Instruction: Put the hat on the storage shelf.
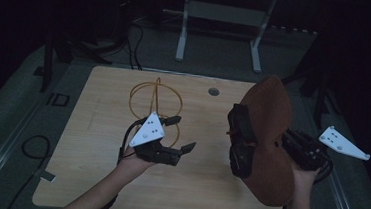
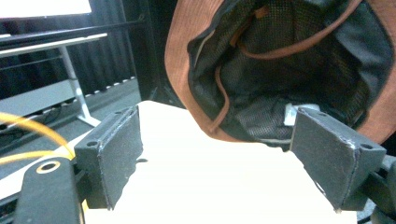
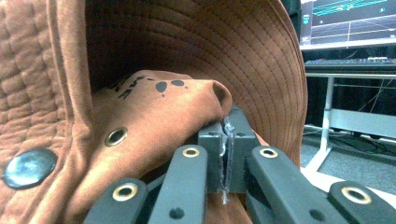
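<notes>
A: Hat (image 1: 266,141), brown, brimmed: where is it, and what has hold of it?

B: Right gripper (image 3: 226,154) has its jaws pressed together on a fold of the hat's fabric. The hat hangs above the table (image 1: 92,177), its right half, with the open underside and dark mesh lining turned toward the left gripper (image 1: 178,134).

A: Right hand pose?

B: Forearm comes up beside the hat's lower brim; the gripper body lies behind the hat, grey plate sticking out on the far side.

A: Left gripper?

B: Jaws stand wide apart with nothing between the pads (image 2: 116,154); they touch nothing. It points level toward the hat, apart from it. The wrist is raised above the table, near a yellow cord loop (image 1: 156,99) lying farther from the hat.
</notes>
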Demonstrator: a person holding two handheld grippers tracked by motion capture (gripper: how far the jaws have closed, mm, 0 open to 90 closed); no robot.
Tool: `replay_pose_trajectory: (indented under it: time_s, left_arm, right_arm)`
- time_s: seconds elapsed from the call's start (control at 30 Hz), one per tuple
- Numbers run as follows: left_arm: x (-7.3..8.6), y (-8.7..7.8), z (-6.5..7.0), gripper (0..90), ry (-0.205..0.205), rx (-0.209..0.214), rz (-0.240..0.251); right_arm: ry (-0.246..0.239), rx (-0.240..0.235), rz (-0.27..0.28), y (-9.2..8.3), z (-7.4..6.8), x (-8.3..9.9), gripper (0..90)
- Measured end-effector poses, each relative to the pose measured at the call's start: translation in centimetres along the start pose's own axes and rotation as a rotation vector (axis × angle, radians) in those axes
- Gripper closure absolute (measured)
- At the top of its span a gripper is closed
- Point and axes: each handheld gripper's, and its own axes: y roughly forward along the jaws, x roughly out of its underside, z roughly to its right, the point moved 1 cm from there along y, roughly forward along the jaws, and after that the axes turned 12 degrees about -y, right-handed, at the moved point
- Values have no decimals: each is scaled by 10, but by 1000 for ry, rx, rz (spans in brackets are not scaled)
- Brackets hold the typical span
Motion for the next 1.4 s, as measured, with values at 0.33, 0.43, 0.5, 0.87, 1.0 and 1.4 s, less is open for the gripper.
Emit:
replay_pose_trajectory:
  time_s: [0.33,0.43,0.5,0.87,1.0,1.4]
  left_arm:
    - [24,-38,-16,39,-20,-51,-9]
    - [33,-46,-19,26,-10,-77,-23]
    - [39,-53,-21,23,-3,-94,-28]
    - [96,-93,-56,24,-89,-233,-53]
    - [116,-106,-67,24,-108,-293,-69]
    - [154,-135,-81,24,-167,-382,-61]
  right_arm:
    - [12,15,1,13,7,-7,879]
    - [8,20,-2,18,9,-9,879]
    - [11,20,-4,23,11,-11,878]
    - [14,20,-22,58,20,-24,879]
    - [9,15,-30,73,22,-29,879]
    - [0,-9,-55,122,19,-44,878]
